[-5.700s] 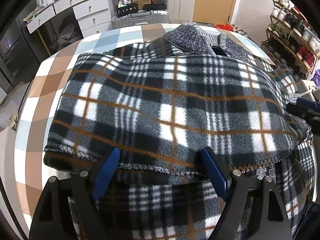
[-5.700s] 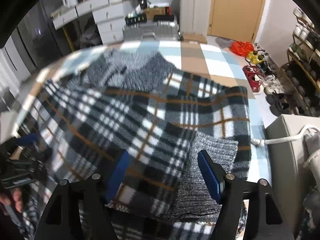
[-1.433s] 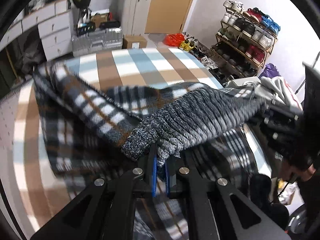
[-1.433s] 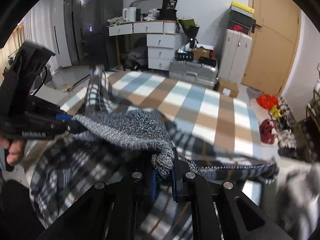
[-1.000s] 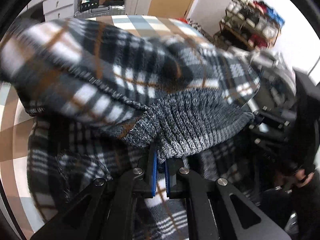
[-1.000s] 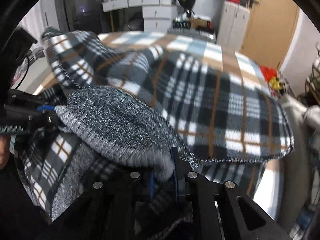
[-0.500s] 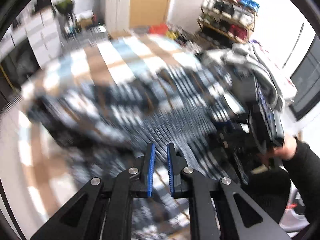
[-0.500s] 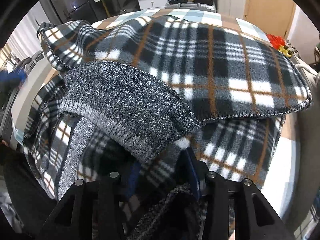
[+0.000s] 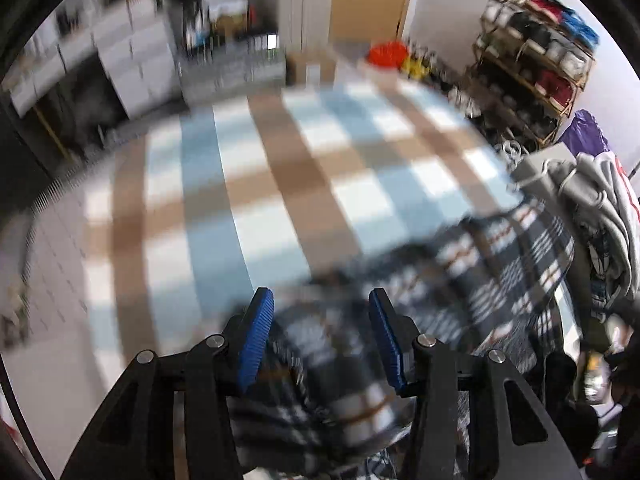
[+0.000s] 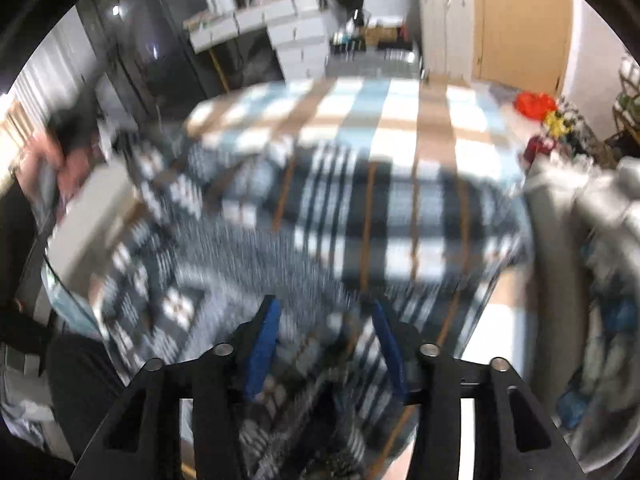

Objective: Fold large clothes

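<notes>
A black, white and brown plaid fleece garment (image 10: 384,216) with grey knit parts lies folded on the checked table cover (image 10: 404,120). Both views are blurred by motion. In the left wrist view the garment (image 9: 500,280) fills the lower right, over the cover (image 9: 256,184). My left gripper (image 9: 320,316) hangs above the garment's left edge, its jaws opening, nothing pressed between the blue pads (image 9: 256,332). My right gripper (image 10: 326,332) hovers over the near grey knit part, its jaws opening too, with the cloth below and free of the pads (image 10: 264,336).
A pile of grey clothes (image 9: 592,200) lies to the right of the table. A shoe rack (image 9: 536,64) stands at the back right, white drawers (image 9: 132,56) and a suitcase (image 9: 232,68) behind the table. A person's hand (image 10: 44,160) shows at the left in the right wrist view.
Both grippers let go of the grey knit edge and opened. Both rose away from the garment, which now lies folded on the table; the left swung out over the bare cover.
</notes>
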Action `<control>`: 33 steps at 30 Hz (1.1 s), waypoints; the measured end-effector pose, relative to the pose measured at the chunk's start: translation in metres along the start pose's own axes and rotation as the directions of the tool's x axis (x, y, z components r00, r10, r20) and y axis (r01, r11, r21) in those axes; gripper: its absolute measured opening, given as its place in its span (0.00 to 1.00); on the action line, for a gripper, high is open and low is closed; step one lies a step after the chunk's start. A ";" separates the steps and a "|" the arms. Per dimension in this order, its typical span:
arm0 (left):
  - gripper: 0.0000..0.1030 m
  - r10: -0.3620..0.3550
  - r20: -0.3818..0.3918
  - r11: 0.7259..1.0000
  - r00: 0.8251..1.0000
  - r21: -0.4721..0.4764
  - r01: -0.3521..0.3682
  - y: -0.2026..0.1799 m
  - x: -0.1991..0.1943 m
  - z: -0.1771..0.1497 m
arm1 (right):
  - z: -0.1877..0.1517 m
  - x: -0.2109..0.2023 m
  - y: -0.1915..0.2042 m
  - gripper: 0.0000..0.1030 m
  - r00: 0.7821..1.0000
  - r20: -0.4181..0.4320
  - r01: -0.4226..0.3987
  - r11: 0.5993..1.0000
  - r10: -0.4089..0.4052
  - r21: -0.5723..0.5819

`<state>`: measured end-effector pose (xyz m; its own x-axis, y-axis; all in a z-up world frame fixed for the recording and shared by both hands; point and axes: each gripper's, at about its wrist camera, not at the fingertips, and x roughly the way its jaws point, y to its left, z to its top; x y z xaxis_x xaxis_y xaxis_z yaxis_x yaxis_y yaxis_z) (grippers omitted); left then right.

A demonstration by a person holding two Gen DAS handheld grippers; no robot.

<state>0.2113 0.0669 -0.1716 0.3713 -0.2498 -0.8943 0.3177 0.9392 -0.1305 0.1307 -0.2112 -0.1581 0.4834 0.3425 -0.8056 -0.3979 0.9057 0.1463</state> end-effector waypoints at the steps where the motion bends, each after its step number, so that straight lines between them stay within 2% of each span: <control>1: 0.42 -0.019 -0.016 1.000 1.000 -0.014 0.019 -0.003 0.009 -0.010 | 0.012 -0.007 0.000 0.74 0.999 0.035 0.005 1.000 -0.005 0.007; 2: 0.42 -0.037 -0.023 0.999 0.999 -0.029 0.036 0.000 0.014 -0.021 | 0.027 -0.011 -0.001 0.83 0.997 0.071 0.016 1.000 -0.016 0.012; 4: 0.42 -0.071 -0.043 0.996 0.996 -0.065 0.069 0.012 0.030 -0.049 | 0.054 -0.004 0.002 0.84 0.994 0.097 0.044 0.999 -0.044 0.001; 6: 0.42 -0.106 -0.008 0.989 0.994 -0.100 0.105 0.020 0.035 -0.070 | 0.077 0.018 0.008 0.84 0.995 0.068 0.073 0.997 -0.071 -0.024; 8: 0.42 -0.109 0.045 0.988 0.993 -0.109 0.114 0.023 0.030 -0.083 | 0.090 0.053 0.008 0.84 0.995 0.003 0.101 0.994 -0.101 -0.027; 10: 0.42 -0.078 0.067 0.991 0.995 -0.106 0.085 0.022 0.025 -0.088 | 0.091 0.092 -0.004 0.83 0.987 -0.106 0.125 0.992 -0.125 -0.005; 12: 0.42 -0.055 0.054 0.995 0.997 -0.075 0.059 0.020 0.023 -0.090 | 0.075 0.125 -0.020 0.83 0.960 -0.227 0.169 0.986 -0.161 0.013; 14: 0.42 -0.029 0.045 0.999 0.999 -0.042 0.031 0.018 0.020 -0.086 | 0.059 0.144 -0.033 0.85 0.940 -0.299 0.176 0.984 -0.163 0.018; 16: 0.42 -0.010 0.029 1.000 1.000 -0.023 0.011 0.013 0.020 -0.082 | 0.047 0.138 -0.036 0.85 0.952 -0.268 0.152 0.988 -0.149 -0.013; 19: 0.42 0.037 0.006 0.999 0.999 0.012 -0.037 0.006 0.020 -0.077 | 0.037 0.135 -0.038 0.85 0.938 -0.290 0.170 0.981 -0.189 -0.088; 21: 0.42 0.081 0.040 0.996 0.996 0.018 -0.082 0.002 0.011 -0.071 | 0.034 0.130 -0.042 0.85 0.930 -0.305 0.187 0.978 -0.206 -0.092; 23: 0.42 0.050 0.105 0.999 0.993 0.009 -0.051 -0.001 -0.002 -0.067 | 0.040 0.124 -0.042 0.82 0.925 -0.316 0.196 0.978 -0.210 -0.076; 24: 0.42 0.007 0.130 1.000 0.992 0.000 -0.007 -0.004 -0.011 -0.065 | 0.045 0.118 -0.041 0.81 0.927 -0.309 0.207 0.977 -0.213 -0.052; 25: 0.42 -0.026 0.135 1.000 0.990 -0.005 0.027 -0.006 -0.014 -0.063 | 0.051 0.111 -0.041 0.78 0.935 -0.289 0.208 0.978 -0.205 -0.022; 26: 0.42 -0.064 0.134 0.998 0.989 -0.009 0.065 -0.011 -0.016 -0.060 | 0.059 0.104 -0.039 0.78 0.954 -0.249 0.178 0.984 -0.170 0.010; 28: 0.42 -0.093 0.116 0.996 0.989 -0.003 0.094 -0.022 -0.007 -0.058 | 0.070 0.095 -0.034 0.79 0.976 -0.174 0.139 0.989 -0.129 0.044; 29: 0.42 -0.090 0.097 0.996 0.991 0.006 0.089 -0.027 0.001 -0.056 | 0.074 0.096 -0.030 0.79 0.978 -0.161 0.139 0.989 -0.129 0.053; 31: 0.42 -0.025 0.037 0.999 0.999 0.022 0.024 -0.033 0.027 -0.056 | 0.076 0.110 -0.024 0.79 0.972 -0.193 0.146 0.988 -0.135 0.042; 32: 0.42 0.019 0.010 1.000 1.000 0.017 -0.019 -0.032 0.039 -0.059 | 0.074 0.124 -0.023 0.79 0.954 -0.236 0.195 0.981 -0.186 0.014; 33: 0.42 0.031 0.004 1.000 1.000 0.007 -0.031 -0.030 0.048 -0.061 | 0.070 0.133 -0.023 0.81 0.936 -0.265 0.238 0.971 -0.233 -0.011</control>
<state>0.1661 0.0409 -0.2365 0.3840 -0.2217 -0.8963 0.3123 0.9447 -0.0998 0.2590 -0.1685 -0.2287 0.3379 0.0434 -0.9402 -0.2795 0.9585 -0.0561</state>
